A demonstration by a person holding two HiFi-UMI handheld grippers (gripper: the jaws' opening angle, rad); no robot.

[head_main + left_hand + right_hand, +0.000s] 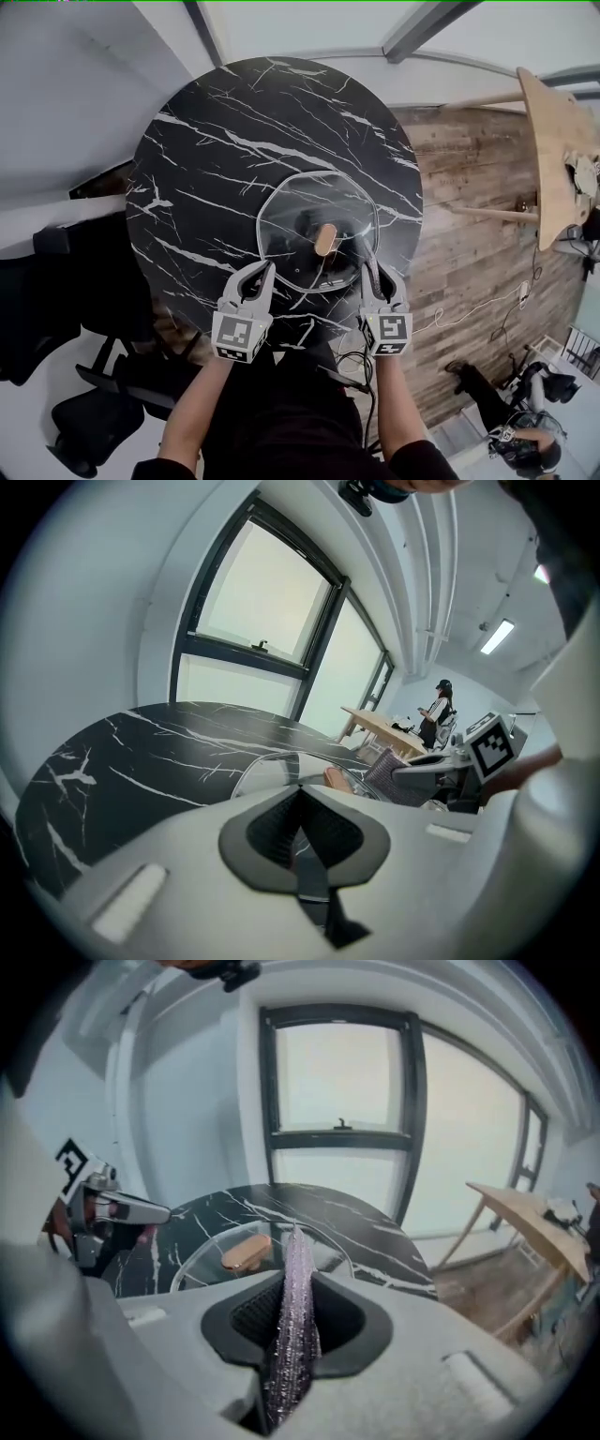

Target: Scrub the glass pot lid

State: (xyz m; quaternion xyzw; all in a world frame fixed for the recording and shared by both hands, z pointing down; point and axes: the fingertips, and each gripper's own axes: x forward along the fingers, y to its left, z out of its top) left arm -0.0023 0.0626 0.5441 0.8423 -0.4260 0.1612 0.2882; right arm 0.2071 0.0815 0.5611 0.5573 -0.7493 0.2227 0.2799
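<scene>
The glass pot lid (300,202) lies flat on the round black marble table (216,122), its wooden knob (325,239) on top. My left gripper (265,274) is shut at the lid's near-left rim, with nothing visible between its jaws. At the lid's near-right rim, my right gripper (372,269) is shut on a glittery purple scrubbing cloth (295,1307) that stands up between the jaws. The right gripper view shows the lid (211,1241) and knob (246,1251) just ahead, with the left gripper (112,1208) at the left. In the left gripper view the lid (272,766) sits just past the jaws.
A light wooden table (558,150) stands to the right over a wood plank floor (469,253). Black office chairs (56,309) crowd the left side. Cables (469,314) trail on the floor, and a person (520,441) is at the lower right.
</scene>
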